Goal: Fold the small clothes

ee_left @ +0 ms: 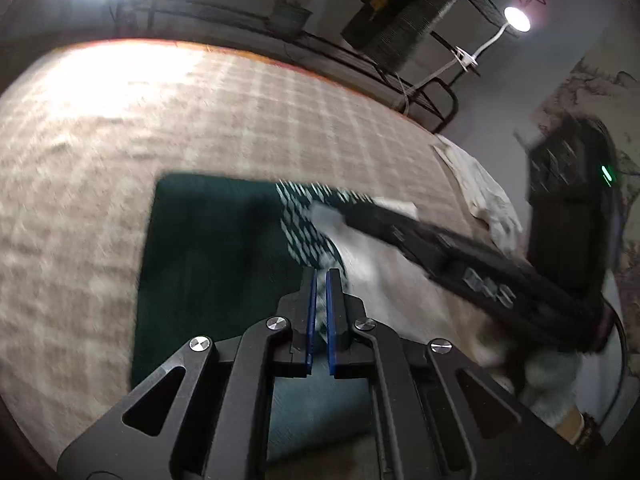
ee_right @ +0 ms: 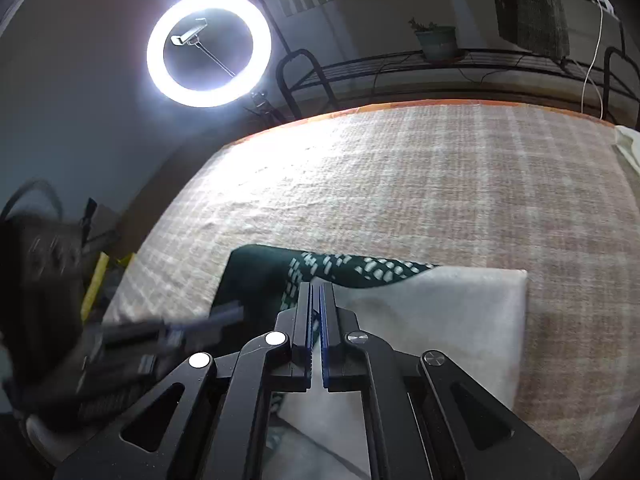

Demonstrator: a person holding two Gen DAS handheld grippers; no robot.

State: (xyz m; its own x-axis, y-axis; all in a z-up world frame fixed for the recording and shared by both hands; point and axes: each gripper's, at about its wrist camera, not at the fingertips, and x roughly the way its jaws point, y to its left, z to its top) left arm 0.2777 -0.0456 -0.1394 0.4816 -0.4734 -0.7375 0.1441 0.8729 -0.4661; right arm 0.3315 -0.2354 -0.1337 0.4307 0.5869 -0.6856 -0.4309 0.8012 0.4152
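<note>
Ahead of your tool, a lit ring light (ee_right: 208, 49) stood beyond the far edge of the checked beige cover (ee_right: 420, 184). A potted plant (ee_right: 436, 42) sat on the black metal rack (ee_right: 400, 65) behind it. Off to your tool's right, a small gooseneck lamp (ee_left: 517, 19) glowed, and crumpled white cloth (ee_left: 486, 196) lay at the cover's edge.
</note>
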